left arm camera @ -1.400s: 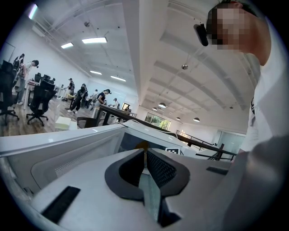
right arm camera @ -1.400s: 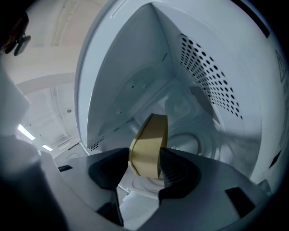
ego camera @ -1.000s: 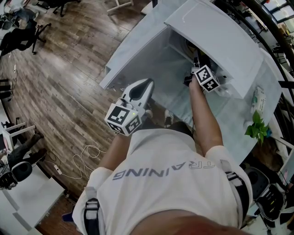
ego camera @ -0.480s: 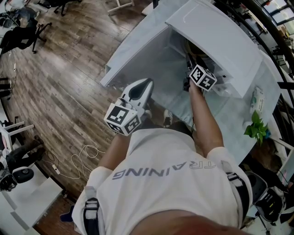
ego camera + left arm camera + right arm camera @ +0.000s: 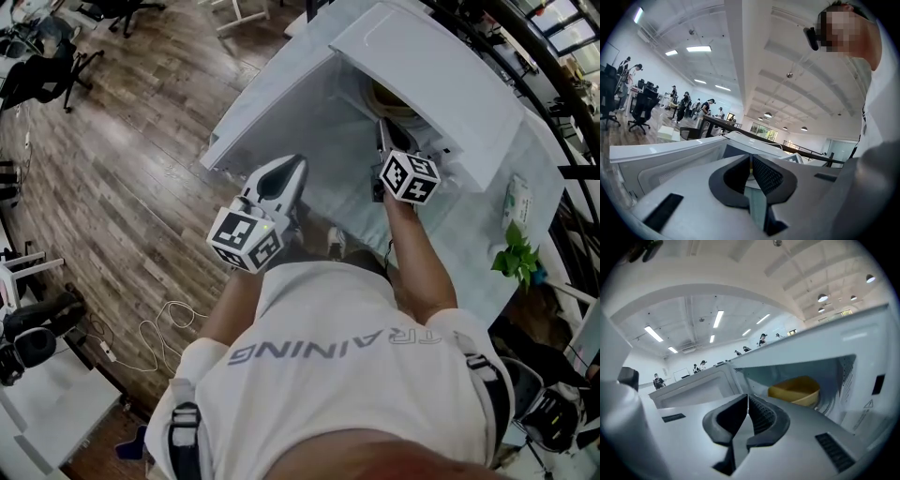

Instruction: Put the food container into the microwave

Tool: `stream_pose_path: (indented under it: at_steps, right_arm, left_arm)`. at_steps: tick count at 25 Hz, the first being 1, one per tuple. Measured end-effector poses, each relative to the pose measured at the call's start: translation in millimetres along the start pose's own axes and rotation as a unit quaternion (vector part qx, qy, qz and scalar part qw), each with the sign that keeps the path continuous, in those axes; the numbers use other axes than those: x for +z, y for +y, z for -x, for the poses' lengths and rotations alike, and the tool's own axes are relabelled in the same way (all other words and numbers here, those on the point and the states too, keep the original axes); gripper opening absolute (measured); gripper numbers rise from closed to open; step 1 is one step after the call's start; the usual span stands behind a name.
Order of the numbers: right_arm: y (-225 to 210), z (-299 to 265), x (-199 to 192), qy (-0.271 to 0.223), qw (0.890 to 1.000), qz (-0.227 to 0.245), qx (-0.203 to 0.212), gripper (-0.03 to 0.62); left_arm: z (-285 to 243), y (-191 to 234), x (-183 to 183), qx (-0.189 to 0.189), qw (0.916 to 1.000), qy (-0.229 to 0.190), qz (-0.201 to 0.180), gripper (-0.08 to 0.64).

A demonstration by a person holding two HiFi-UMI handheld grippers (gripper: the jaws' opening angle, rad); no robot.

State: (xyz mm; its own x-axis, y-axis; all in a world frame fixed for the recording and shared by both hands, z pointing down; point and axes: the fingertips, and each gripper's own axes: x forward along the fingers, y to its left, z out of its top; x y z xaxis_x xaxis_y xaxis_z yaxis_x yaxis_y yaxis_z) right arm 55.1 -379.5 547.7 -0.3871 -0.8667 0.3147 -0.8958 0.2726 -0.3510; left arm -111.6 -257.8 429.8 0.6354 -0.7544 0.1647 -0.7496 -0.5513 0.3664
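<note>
Yellow food container point(image 5: 794, 391) sits inside the open microwave point(image 5: 843, 341). Right hand-held gripper point(image 5: 748, 401) is in front of it; its jaws have just been closing and now meet on nothing. Left hand-held gripper point(image 5: 751, 164) has its jaws together, empty.

Count: 1 microwave point(image 5: 441, 84), 1 food container point(image 5: 794, 391), 2 grippers (left gripper point(image 5: 295, 169), right gripper point(image 5: 382, 133)), 1 plant point(image 5: 514, 255), 1 floor cable point(image 5: 159, 328).

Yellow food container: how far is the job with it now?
Done: the round yellow food container sits inside the white microwave. In hand: nothing; the right gripper has just closed on nothing, and the left gripper is shut, empty. Left: perhaps shutting the open microwave door.
</note>
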Motion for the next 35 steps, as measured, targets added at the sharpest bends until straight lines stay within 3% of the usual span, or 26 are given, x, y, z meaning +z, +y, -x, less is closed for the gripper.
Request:
stream_pose_path:
  at_steps: [7,18,25,35]
  right_arm:
    - [41,56,31,-0.026,0.996,0.067,0.062,0.023]
    - [82,132,71,-0.078,0.979,0.150,0.114,0.023]
    - [88,163,81,-0.105,0.972,0.170,0.123,0.023]
    - [92,163,79,-0.108,0.969,0.173,0.142,0.023]
  left_arm:
    - [4,-11,12,0.011,0.9995,-0.021,-0.022,0.046]
    - [15,-38,20,0.022,0.9972,-0.052,-0.050,0.046]
    - [20,-49,22,0.029,0.9959,-0.062,-0.060,0.046]
    - [25,-49,15,0.043,0.9954,-0.062,-0.059,0.046]
